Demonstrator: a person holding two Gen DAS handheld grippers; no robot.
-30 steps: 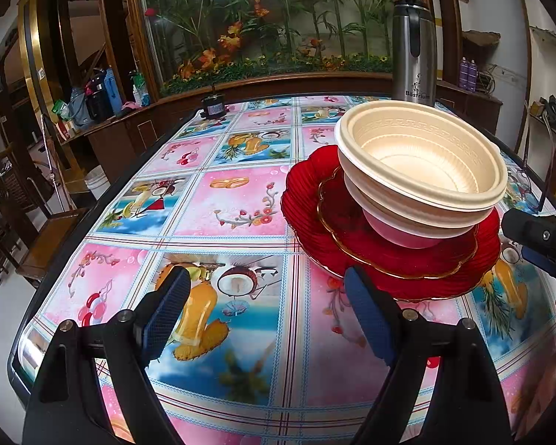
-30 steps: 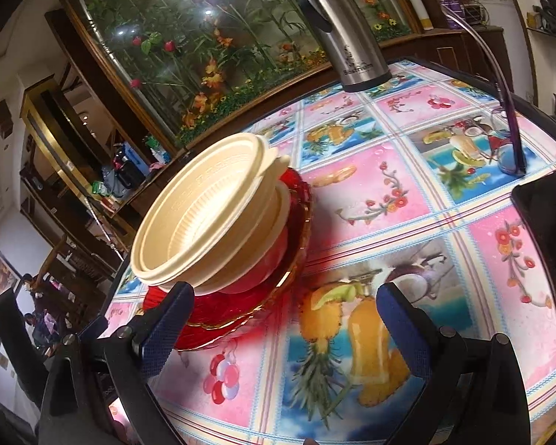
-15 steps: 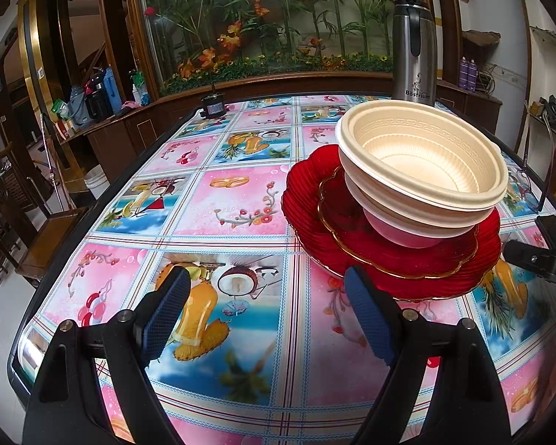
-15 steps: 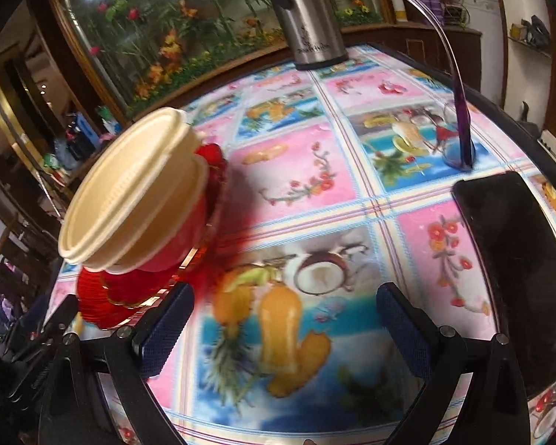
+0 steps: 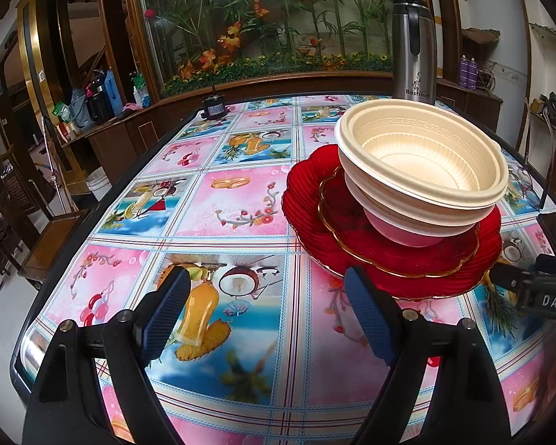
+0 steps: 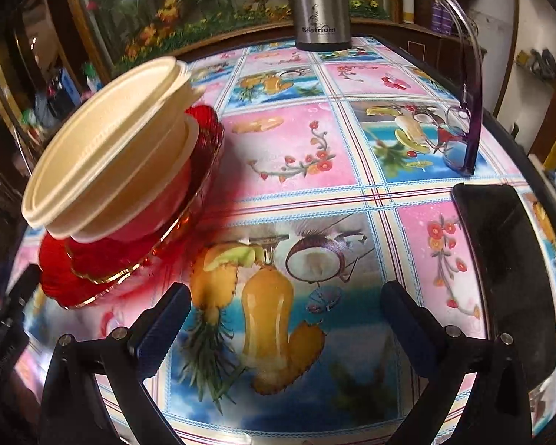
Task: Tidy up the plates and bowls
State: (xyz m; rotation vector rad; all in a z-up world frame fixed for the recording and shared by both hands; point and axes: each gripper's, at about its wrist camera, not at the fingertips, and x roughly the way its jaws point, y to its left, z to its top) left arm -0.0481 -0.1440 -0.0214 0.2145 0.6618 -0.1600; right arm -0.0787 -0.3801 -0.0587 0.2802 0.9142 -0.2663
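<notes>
A: Where does the stack sit just now?

B: On the worktop [image 5: 241, 200]. In the left wrist view the cream bowls [image 5: 422, 163] fill the upper right of the frame, nested over a pink bowl [image 5: 407, 231], all standing on two red plates [image 5: 307, 200], the smaller gold-rimmed one on top of the larger.

A: And the claws?

B: Both stand apart with nothing between the pads. The left claw [image 5: 267, 319] hangs at the bottom centre of its frame, and its right pad is just beside the near rim of the big red plate.

A: The right claw?

B: The right claw [image 6: 285, 330] points at bare cloth. In its view the stack [image 6: 118, 155] lies off to the left, in the middle-left of the frame, well apart from the pads.

A: So which hand is nearer?

B: The left, I'd judge. The stack has no long axis, being round, so a plate rim could be taken from any side.

A: Anything else about?

B: A steel flask [image 5: 413, 48] at the far edge, behind the bowls.
</notes>
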